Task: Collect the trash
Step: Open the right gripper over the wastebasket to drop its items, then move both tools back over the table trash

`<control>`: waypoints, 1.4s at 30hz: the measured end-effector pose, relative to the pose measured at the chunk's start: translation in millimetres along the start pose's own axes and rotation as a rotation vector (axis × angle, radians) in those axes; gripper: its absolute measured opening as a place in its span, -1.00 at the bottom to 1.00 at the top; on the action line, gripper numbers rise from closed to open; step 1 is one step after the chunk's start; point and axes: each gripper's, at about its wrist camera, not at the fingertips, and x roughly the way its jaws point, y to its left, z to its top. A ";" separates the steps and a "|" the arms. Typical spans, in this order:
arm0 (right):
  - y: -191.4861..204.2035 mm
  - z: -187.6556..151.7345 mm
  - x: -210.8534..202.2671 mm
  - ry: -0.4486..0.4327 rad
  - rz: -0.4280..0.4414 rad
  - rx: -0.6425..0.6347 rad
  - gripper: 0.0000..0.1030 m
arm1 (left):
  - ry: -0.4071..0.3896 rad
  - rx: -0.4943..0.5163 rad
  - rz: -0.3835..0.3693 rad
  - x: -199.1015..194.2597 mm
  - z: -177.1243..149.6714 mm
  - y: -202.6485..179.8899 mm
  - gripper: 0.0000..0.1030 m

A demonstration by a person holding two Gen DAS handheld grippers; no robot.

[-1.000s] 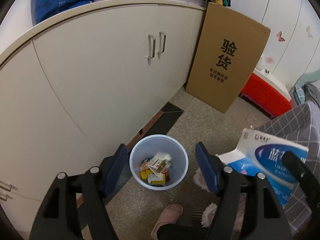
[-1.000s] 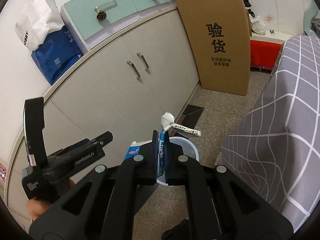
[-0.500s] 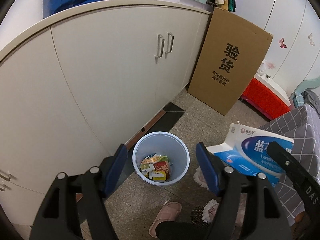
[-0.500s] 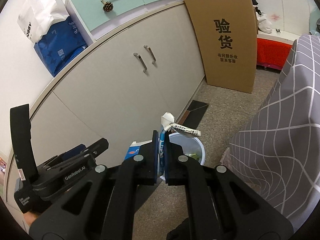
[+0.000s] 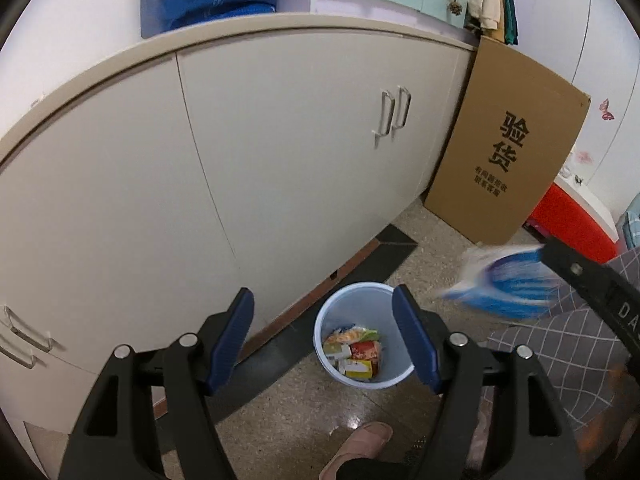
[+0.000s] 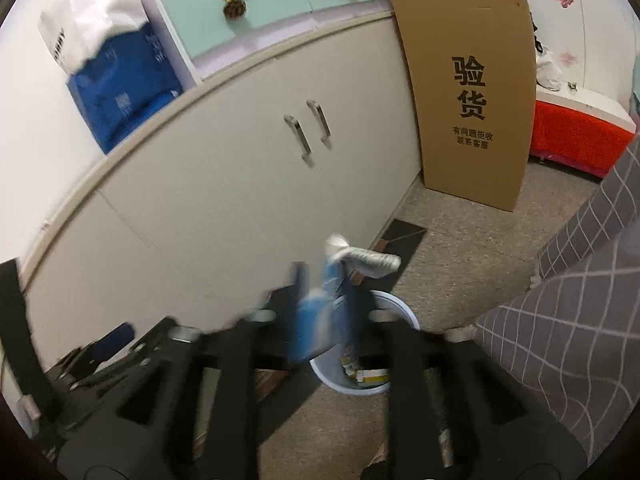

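Right gripper (image 6: pixel 326 292) jaws opening, blurred blue-white packet (image 6: pixel 320 320) between them, just above white bin (image 6: pixel 404 316) by cabinet (image 6: pixel 240 200). Left gripper (image 5: pixel 324 340) spread wide, nothing between pads, hovering over same bin (image 5: pixel 340 308). Wrappers (image 5: pixel 354 354) already inside bin.

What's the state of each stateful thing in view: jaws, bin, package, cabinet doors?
left gripper: jaws open, nothing between them
right gripper: jaws opening, blue-white package blurred between them
trash bin: upright, lidless, partly filled
cabinet doors: shut
cardboard box: flattened, leaning on the cabinet
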 end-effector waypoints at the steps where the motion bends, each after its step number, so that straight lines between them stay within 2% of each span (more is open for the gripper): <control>1: 1.7 0.3 1.5 -0.007 -0.012 -0.011 0.61 | 0.005 0.001 -0.008 -0.3 -0.3 0.1 0.36; 7: -7.6 -8.2 -4.6 0.021 0.008 0.005 0.61 | 0.016 0.006 -0.042 -4.2 -4.3 -1.4 0.36; 12: -21.0 -16.0 -29.2 0.021 -0.020 0.029 0.61 | 0.005 0.019 -0.065 -16.5 -4.6 -9.9 0.37; 19: -30.3 -15.3 -84.2 -0.049 -0.054 0.030 0.61 | -0.036 0.040 -0.131 -55.9 -7.5 -34.8 0.43; 23: -38.7 -13.3 -131.3 -0.130 -0.070 0.030 0.61 | -0.074 0.061 -0.189 -88.1 -10.5 -54.2 0.46; 29: -80.3 -20.5 -206.5 -0.234 -0.116 0.095 0.62 | -0.117 0.132 -0.296 -139.4 -25.4 -107.7 0.55; 34: -131.0 -32.4 -264.2 -0.299 -0.186 0.165 0.63 | -0.123 0.235 -0.378 -174.1 -49.1 -174.7 0.56; 39: -187.9 -52.9 -317.3 -0.347 -0.278 0.250 0.65 | -0.120 0.418 -0.436 -201.6 -75.9 -256.1 0.56; 42: -225.6 -69.7 -347.1 -0.372 -0.336 0.325 0.68 | -0.159 0.553 -0.496 -226.1 -97.2 -308.2 0.56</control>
